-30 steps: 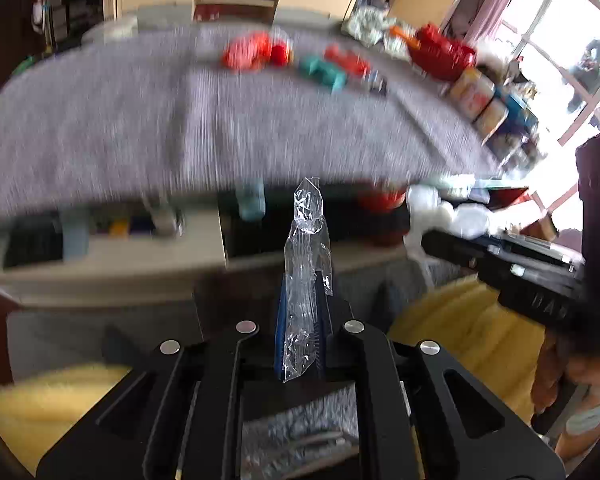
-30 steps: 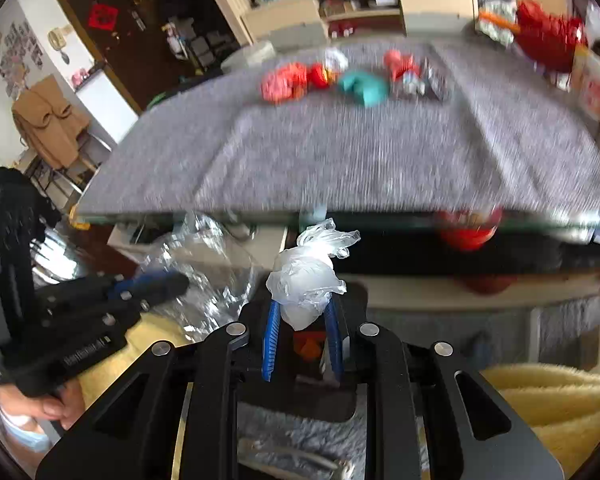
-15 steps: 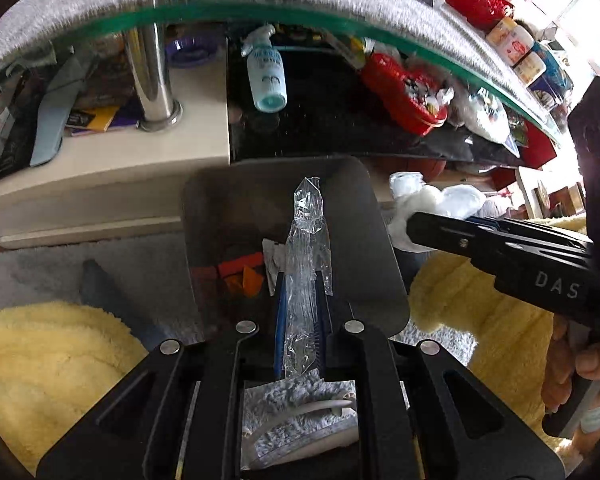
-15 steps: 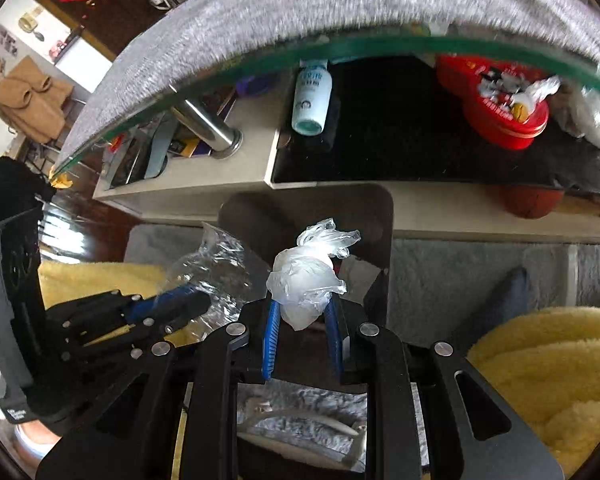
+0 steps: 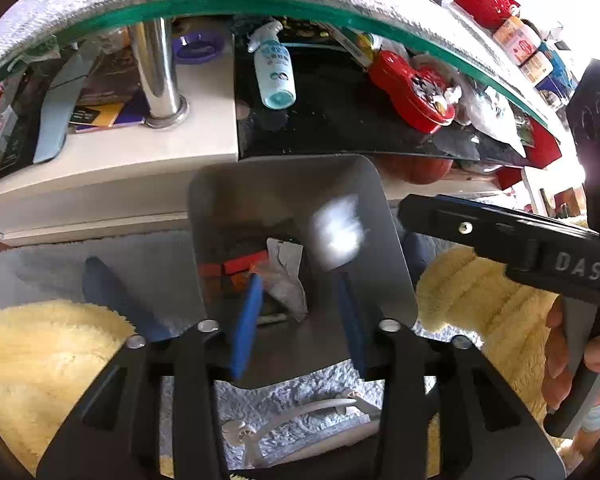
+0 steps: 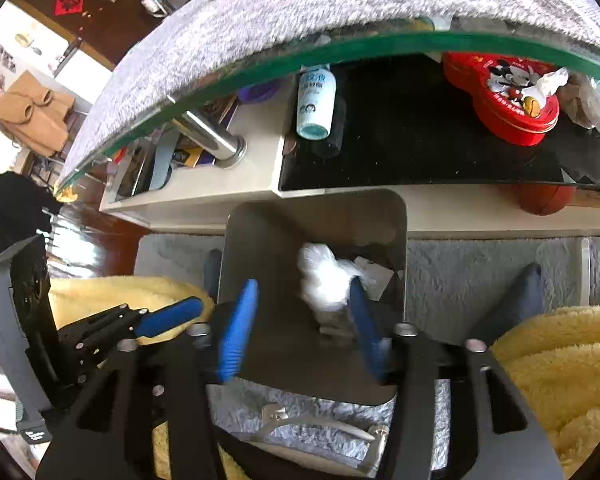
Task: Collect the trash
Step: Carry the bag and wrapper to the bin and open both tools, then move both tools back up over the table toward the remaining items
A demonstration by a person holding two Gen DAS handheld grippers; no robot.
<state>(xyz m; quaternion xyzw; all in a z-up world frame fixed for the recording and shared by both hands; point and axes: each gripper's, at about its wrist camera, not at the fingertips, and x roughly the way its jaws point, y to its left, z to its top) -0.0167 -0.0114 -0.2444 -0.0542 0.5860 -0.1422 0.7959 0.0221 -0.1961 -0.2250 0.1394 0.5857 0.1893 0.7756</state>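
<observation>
A grey trash bin (image 5: 284, 168) (image 6: 316, 200) stands on the rug below both grippers. My left gripper (image 5: 298, 278) (image 6: 196, 306) hangs over it, its jaws opening and nothing between the blue pads. Pale crumpled wrapper (image 5: 286, 280) lies in the bin with red and orange scraps (image 5: 244, 266). My right gripper (image 6: 303, 282) (image 5: 416, 210) is also opening above the bin. A white plastic wad (image 6: 324, 280) (image 5: 338, 232), blurred, drops free beside its right pad.
A glass table edge under a grey cloth (image 5: 260, 4) overhangs the bin. The shelf below holds a lotion bottle (image 5: 274, 76), a chrome leg (image 5: 158, 72) and a red tin (image 6: 508, 96). Yellow fluffy cushions (image 5: 40, 356) (image 6: 560, 360) flank the bin.
Both grippers sank from table height to just over the bin, then opened. The clear wrapper left the left pads and the white wad left the right pads.
</observation>
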